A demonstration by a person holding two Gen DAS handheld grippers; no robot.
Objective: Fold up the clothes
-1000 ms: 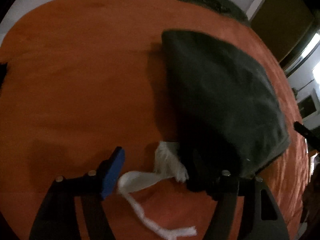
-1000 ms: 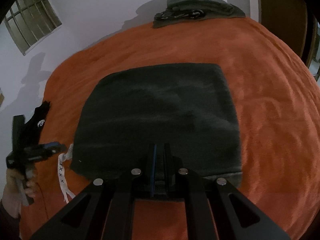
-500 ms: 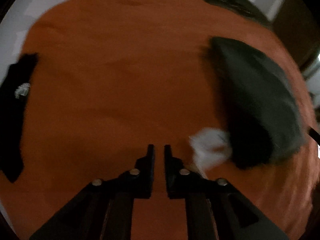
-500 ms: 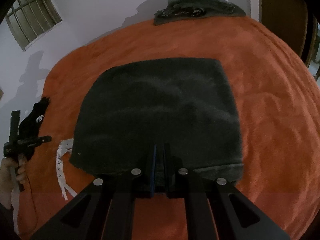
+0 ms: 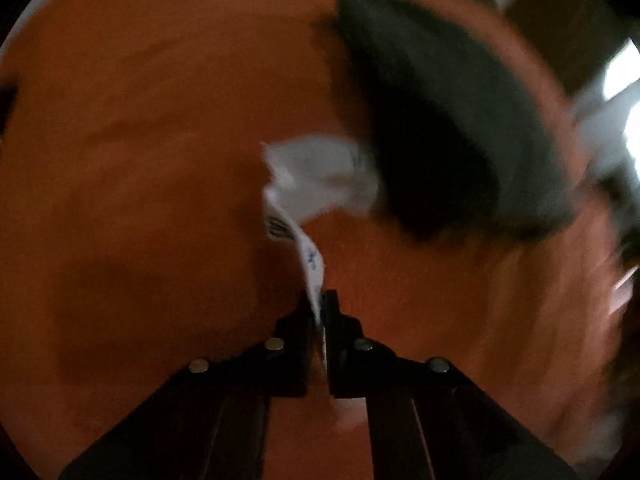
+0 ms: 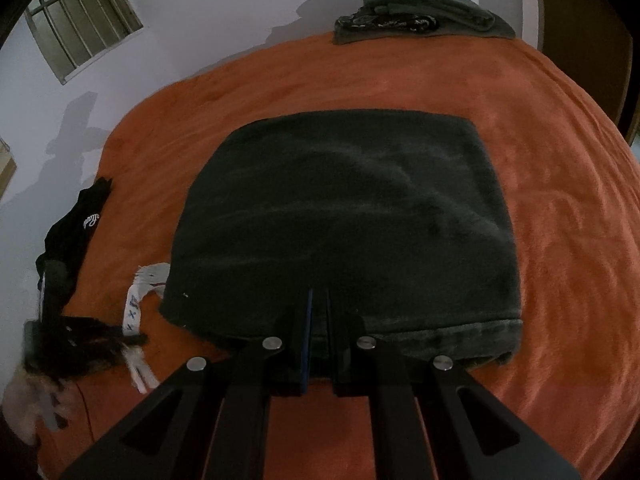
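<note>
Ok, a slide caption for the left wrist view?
Left gripper jaws shut on the white drawstring trailing from the dark folded garment on the orange blanket.

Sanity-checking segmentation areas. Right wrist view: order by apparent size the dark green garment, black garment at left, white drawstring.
1. dark green garment, by far the largest.
2. black garment, partly hidden by the left tool.
3. white drawstring, smallest, though part runs under the green garment.
</note>
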